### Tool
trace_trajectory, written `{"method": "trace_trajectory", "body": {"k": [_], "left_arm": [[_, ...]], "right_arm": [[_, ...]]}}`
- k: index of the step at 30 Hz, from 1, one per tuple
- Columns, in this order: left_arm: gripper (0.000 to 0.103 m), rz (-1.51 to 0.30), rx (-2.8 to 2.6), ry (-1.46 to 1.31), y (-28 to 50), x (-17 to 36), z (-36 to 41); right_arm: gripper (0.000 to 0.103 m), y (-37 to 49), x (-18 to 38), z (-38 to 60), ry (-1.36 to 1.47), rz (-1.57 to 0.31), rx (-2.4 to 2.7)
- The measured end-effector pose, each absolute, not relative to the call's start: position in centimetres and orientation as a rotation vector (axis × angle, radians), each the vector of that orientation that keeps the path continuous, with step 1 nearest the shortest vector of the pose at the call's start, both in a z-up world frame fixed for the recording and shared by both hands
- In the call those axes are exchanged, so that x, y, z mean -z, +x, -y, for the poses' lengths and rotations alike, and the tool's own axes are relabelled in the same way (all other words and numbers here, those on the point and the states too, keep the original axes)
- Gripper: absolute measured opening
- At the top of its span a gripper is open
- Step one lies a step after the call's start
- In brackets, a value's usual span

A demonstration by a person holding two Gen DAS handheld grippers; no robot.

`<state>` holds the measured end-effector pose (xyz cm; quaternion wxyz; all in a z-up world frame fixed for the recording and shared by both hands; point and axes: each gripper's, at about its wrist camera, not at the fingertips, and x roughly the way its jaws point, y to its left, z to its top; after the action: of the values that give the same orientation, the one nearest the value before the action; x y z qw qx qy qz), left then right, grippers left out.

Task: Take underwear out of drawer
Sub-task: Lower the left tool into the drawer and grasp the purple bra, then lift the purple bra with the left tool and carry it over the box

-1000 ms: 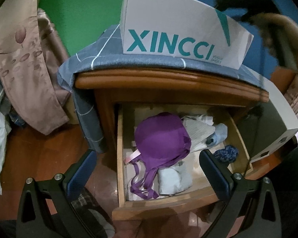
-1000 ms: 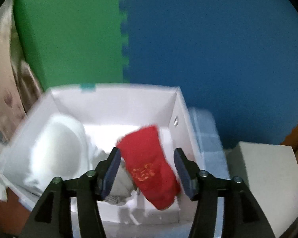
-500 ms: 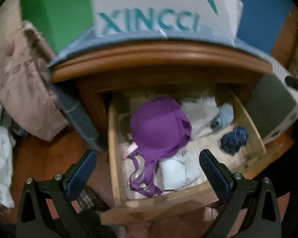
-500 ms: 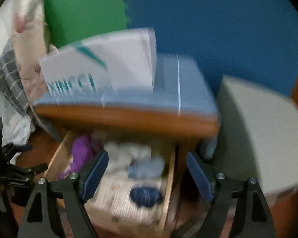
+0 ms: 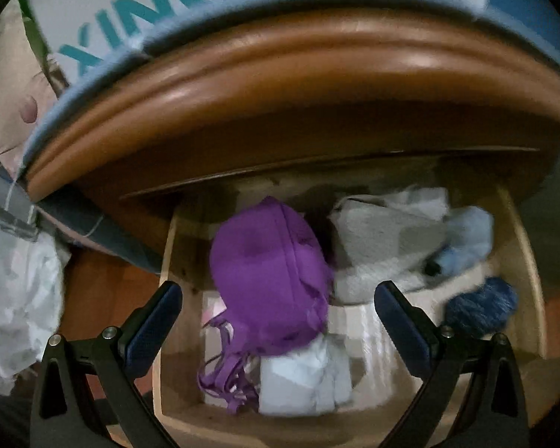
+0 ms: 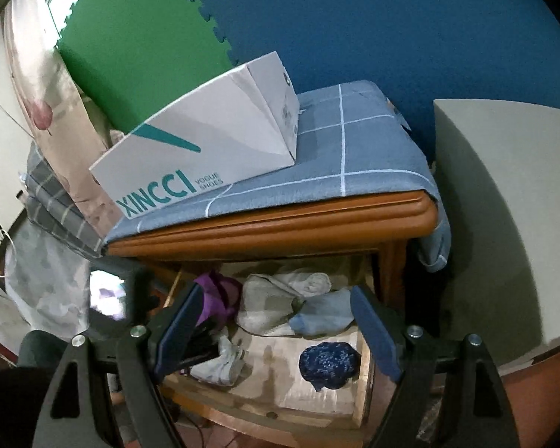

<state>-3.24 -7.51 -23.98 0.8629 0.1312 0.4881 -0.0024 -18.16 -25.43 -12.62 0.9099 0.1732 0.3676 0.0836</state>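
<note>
The step in hand looks like the reach: the left gripper hangs wide open and empty over the purple bra in the open drawer. The right gripper is also wide and empty. Next, I judge, the left must go lower and close on the bra's cup.

Left wrist view is smeared by motion blur and dimly lit; the drawer interior is shadowed toward 12 o'clock. Right wrist view is sharper. Heavy fisheye bending and dark corners are seen in both.

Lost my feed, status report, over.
Left gripper open, lined up on purple bra. Right gripper open, empty above drawer. Nothing grasped yet. Nothing blocking.
</note>
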Motion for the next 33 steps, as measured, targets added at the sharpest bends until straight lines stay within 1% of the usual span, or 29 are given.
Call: {"method": "trace_trajectory", "body": {"k": [2, 3, 5, 6, 7, 9, 10, 11, 12, 14, 17, 21, 24, 27, 30, 33], "left_arm": [[0.101, -1.09, -0.009, 0.357, -2.0, 25.5, 8.3], [0.098, -1.124, 0.003, 0.445, -1.5, 26.7, 9.1], [0.079, -1.168, 0.026, 0.604, -1.3, 28.4, 10.2], [0.077, -1.197, 0.053, 0.675, -1.2, 29.3, 10.7], [0.077, -1.222, 0.079, 0.763, -1.1, 30.4, 11.1], [0.07, -1.197, 0.078, 0.858, -1.0, 31.0, 11.3], [0.062, -1.167, 0.084, 0.878, -0.9, 31.1, 11.2], [0.047, -1.142, 0.098, 0.882, -0.8, 31.0, 10.8], [0.044, -1.136, 0.106, 0.899, -0.8, 31.2, 10.4], [0.028, -1.125, 0.15, 0.879, -1.2, 30.6, 9.5], [0.024, -1.079, 0.21, 0.785, -2.6, 28.1, 7.8], [0.023, -0.998, 0.252, 0.639, -4.9, 23.9, 5.0], [0.023, -0.991, 0.275, 0.482, -6.2, 20.9, 2.8], [0.023, -0.971, 0.295, 0.409, -7.4, 18.7, 1.4], [0.023, -0.944, 0.315, 0.346, -9.8, 16.2, 1.1], [0.023, -0.921, 0.331, 0.311, -10.7, 14.8, 2.6]], "right_arm": [[0.083, -18.3, 12.6, 25.6, 0.366, -0.755, -0.184], [0.083, -18.4, 12.5, 25.6, 0.369, -0.754, -0.191], [0.083, -18.5, 12.4, 25.5, 0.369, -0.749, -0.2], [0.083, -18.5, 12.3, 25.4, 0.367, -0.748, -0.206], [0.083, -18.4, 12.4, 25.2, 0.366, -0.75, -0.216], [0.083, -18.3, 12.4, 25.0, 0.364, -0.755, -0.226], [0.083, -18.3, 12.4, 24.9, 0.363, -0.756, -0.23], [0.083, -18.2, 12.4, 24.8, 0.361, -0.754, -0.231], [0.083, -18.2, 12.4, 24.7, 0.358, -0.752, -0.231], [0.083, -18.1, 12.4, 24.6, 0.35, -0.751, -0.228], [0.083, -18.0, 12.7, 24.4, 0.325, -0.762, -0.211], [0.083, -17.6, 13.4, 24.1, 0.299, -0.783, -0.182], [0.083, -17.2, 14.0, 23.7, 0.275, -0.805, -0.17], [0.083, -16.8, 14.7, 23.1, 0.247, -0.833, -0.16], [0.083, -16.5, 15.5, 22.8, 0.229, -0.861, -0.146], [0.083, -16.3, 16.2, 22.6, 0.207, -0.886, -0.13]]}}
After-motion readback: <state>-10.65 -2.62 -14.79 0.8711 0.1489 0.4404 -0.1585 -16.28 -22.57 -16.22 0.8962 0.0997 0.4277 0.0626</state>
